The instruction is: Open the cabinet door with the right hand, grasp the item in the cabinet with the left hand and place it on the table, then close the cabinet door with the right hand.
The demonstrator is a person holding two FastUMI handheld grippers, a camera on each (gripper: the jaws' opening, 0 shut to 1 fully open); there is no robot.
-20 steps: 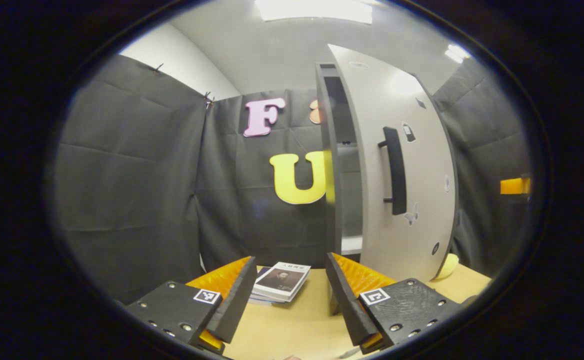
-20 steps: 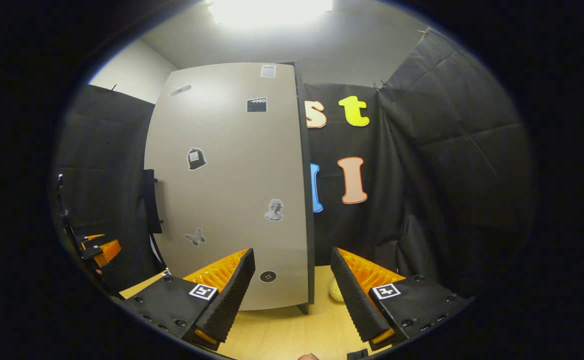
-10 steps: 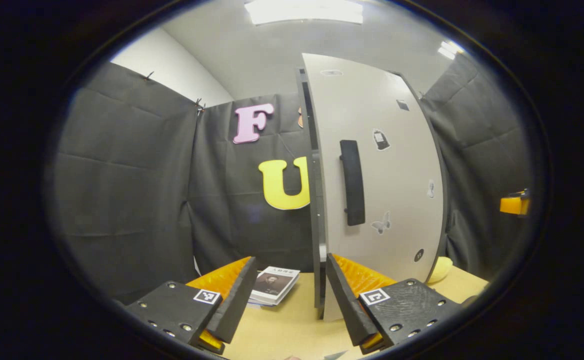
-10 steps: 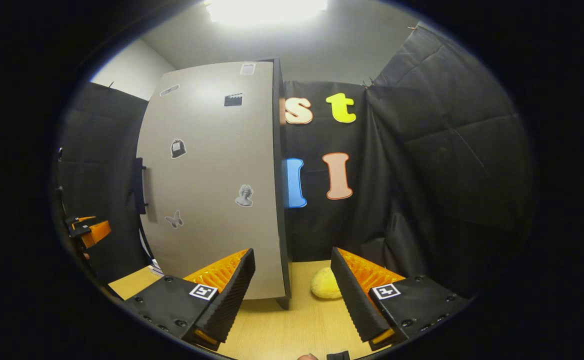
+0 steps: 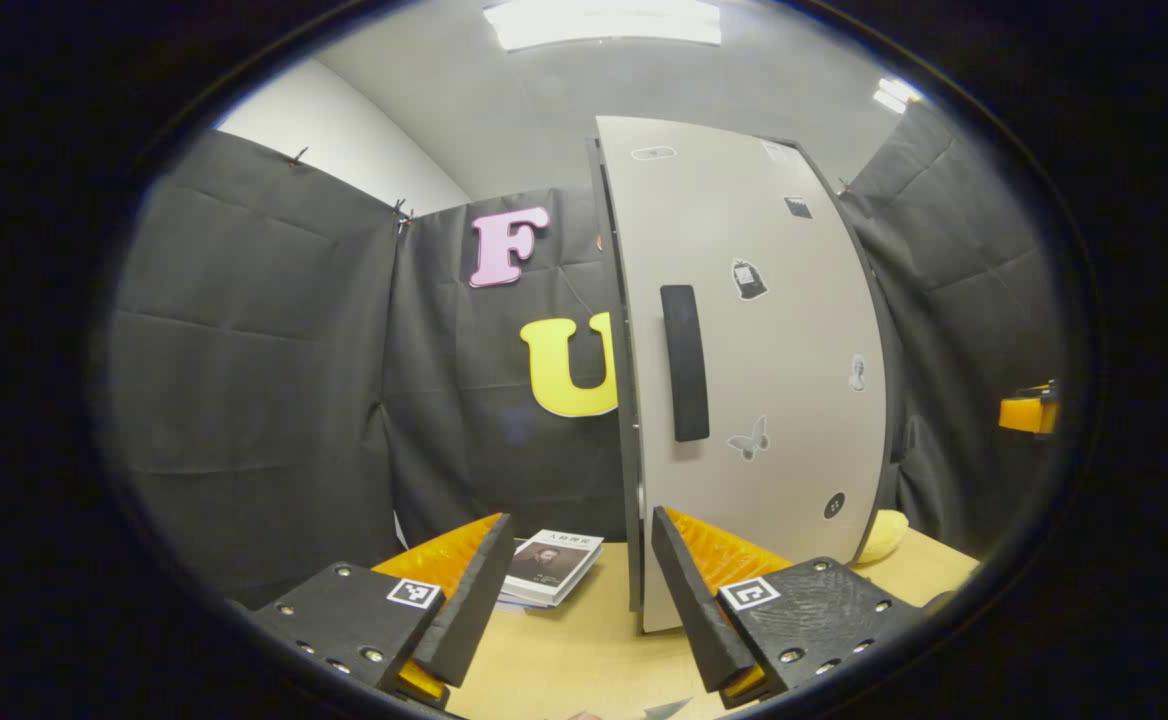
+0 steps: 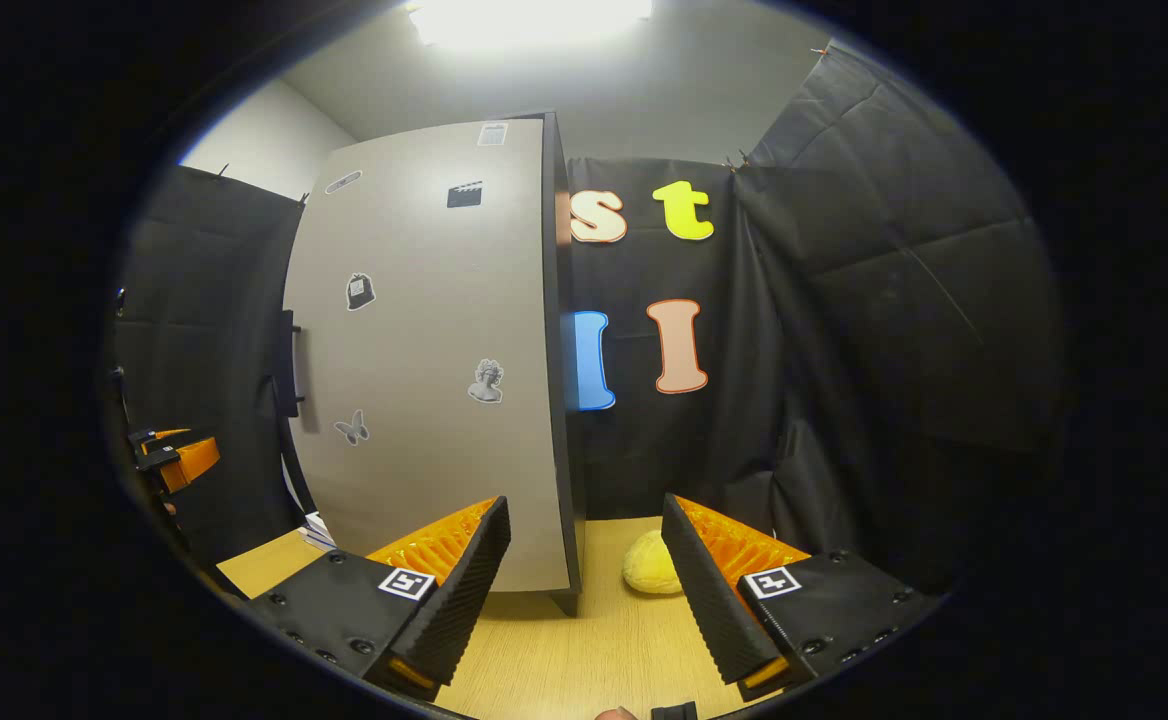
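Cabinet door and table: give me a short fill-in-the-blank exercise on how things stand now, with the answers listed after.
1. The cabinet door is now ____.
2. The book lies on the ____, left of the cabinet in the left gripper view.
3. The left tongs are ____ and hold nothing.
4. In the right gripper view, the soft yellow item sits on the table to the ____ of the cabinet.

Answers: shut; table; open; right

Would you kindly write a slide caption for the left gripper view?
Open left gripper facing the closed grey cabinet door with black handle; a paperback book lies on the wooden table.
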